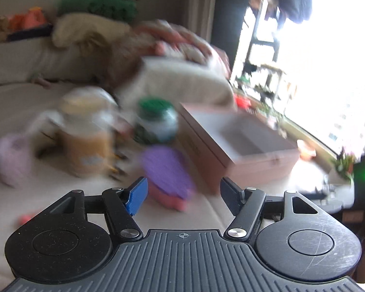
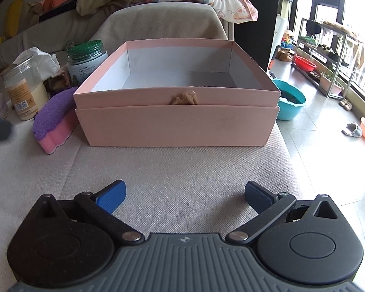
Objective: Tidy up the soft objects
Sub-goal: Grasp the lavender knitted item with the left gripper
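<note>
My left gripper (image 1: 182, 192) and right gripper (image 2: 185, 194) both gape wide, holding nothing. The purple-and-pink sponge (image 2: 54, 119) lies on the sofa, touching the pink box (image 2: 177, 124). It looks light and squashy; I'd pinch across its thick edges.

A green-lidded jar (image 2: 86, 59) and a clear jar (image 2: 24, 90), perhaps holding powder, stand close together.

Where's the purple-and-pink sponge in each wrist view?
Left wrist: purple-and-pink sponge low centre, just beyond the open left gripper, blurred.
Right wrist: sponge at mid-left, against the box's left front corner.
Shared landmark: pink box, right of the sponge in both.
</note>
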